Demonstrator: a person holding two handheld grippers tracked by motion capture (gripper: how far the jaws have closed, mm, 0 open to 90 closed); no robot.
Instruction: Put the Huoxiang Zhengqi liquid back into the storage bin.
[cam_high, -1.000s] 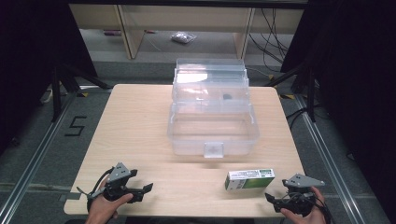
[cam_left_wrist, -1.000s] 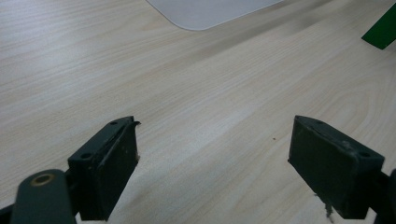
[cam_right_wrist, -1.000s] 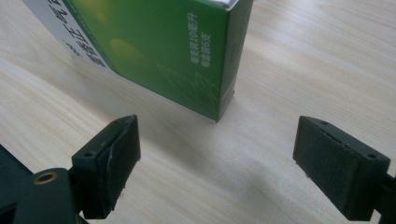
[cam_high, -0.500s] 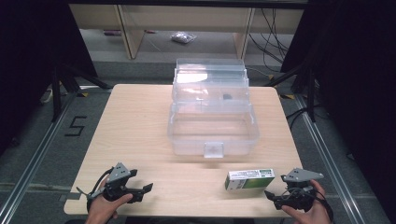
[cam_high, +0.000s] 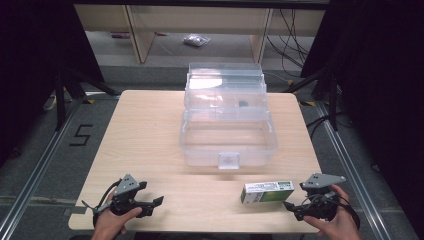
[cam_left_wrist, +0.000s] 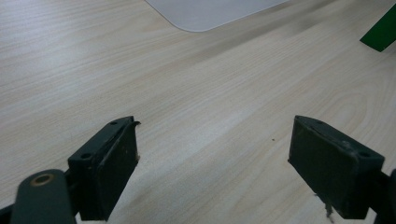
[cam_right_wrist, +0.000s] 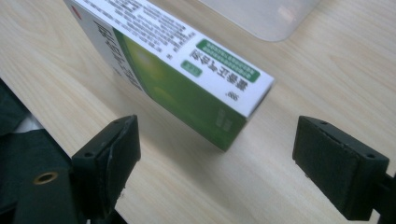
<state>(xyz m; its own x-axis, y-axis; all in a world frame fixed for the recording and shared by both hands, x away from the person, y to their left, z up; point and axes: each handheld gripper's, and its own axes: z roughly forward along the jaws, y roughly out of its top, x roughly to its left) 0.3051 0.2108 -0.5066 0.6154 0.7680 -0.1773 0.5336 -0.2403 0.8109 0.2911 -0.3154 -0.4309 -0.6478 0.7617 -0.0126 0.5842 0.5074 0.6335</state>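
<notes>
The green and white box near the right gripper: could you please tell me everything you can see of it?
The green and white box is a small oblong carton, cardboard by its look, with green faces, white panels and fine printed text. It appears closed and lies flat on the wooden table, lengthwise along the near edge, in front of the clear plastic container and apart from it. The right gripper sits just beside its right end, jaws open, not touching it.

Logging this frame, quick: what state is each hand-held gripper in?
Left hand-held gripper: open, holding nothing, over bare table.
Right hand-held gripper: open, holding nothing, its jaws facing the box.
</notes>
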